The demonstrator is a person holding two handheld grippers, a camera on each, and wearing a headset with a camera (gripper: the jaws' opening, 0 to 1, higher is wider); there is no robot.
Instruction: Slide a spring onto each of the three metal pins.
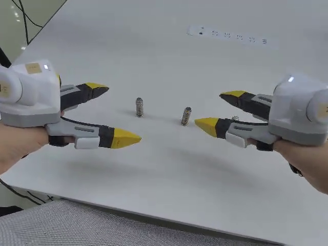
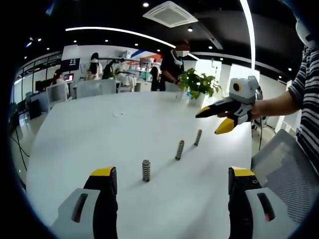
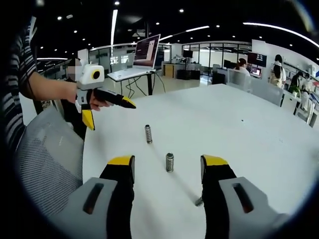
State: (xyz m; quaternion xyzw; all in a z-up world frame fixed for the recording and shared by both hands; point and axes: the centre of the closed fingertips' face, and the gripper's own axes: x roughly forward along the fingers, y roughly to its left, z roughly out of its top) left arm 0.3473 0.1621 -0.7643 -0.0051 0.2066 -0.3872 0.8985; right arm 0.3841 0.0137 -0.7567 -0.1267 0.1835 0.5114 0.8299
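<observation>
While our left gripper [image 1: 120, 114], mid-left, and right gripper [image 1: 210, 108], mid-right, hover with jaws spread and empty, three springs [image 2: 179, 149] stand upright at centre on the white table [image 1: 169, 174], apparently already over their pins; we judge only checking each seating remains.

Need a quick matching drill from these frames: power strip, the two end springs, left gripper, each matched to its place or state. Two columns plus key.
Column 1
1. white power strip
2. leftmost coiled metal spring in the head view
3. rightmost coiled metal spring
4. left gripper

Column 2
A. open, holding nothing
B. closest to the right gripper
C. on the far side of the white table, beyond the springs
D. upright, closest to the left gripper

Pairs: 1-C, 2-D, 3-B, 4-A
</observation>
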